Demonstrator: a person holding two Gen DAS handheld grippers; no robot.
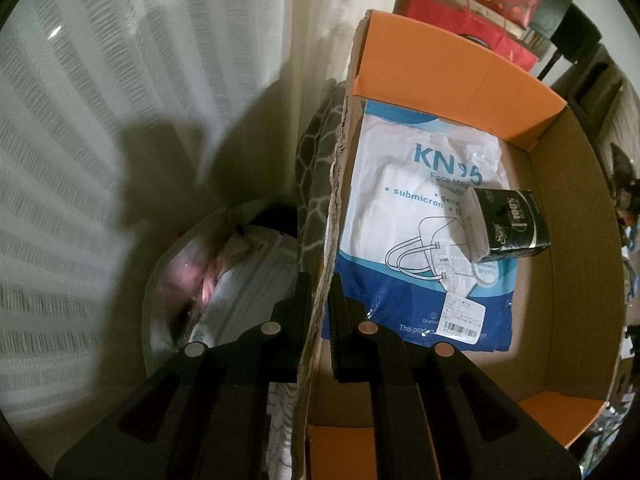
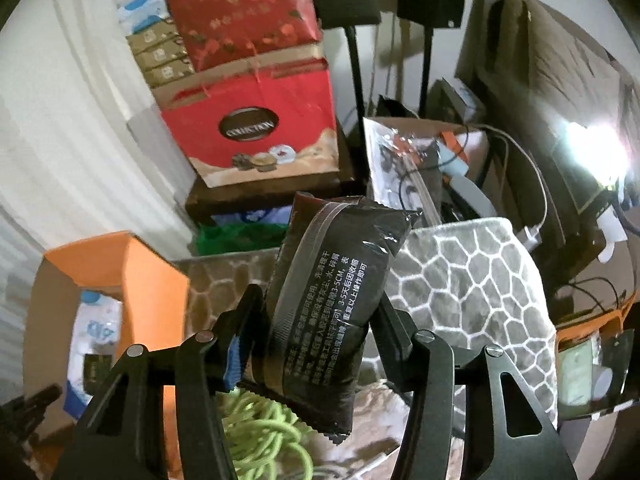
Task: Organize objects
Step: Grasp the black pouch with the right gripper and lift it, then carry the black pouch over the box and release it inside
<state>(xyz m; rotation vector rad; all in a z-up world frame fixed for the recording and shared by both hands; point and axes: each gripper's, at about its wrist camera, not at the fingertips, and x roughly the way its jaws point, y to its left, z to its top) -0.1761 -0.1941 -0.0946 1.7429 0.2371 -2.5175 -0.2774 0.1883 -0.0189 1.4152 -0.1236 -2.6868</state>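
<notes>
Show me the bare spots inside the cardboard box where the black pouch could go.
Inside the cardboard box, bare floor runs along the right wall, beside the KN95 mask pack and the small dark tissue pack lying on it. More bare floor lies along the near end, below the mask pack. The middle is taken.

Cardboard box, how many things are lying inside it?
2. A KN95 mask pack lies flat on the floor of the cardboard box, and a small dark packet rests on top of it. Anything under the mask pack would be hidden.
</notes>
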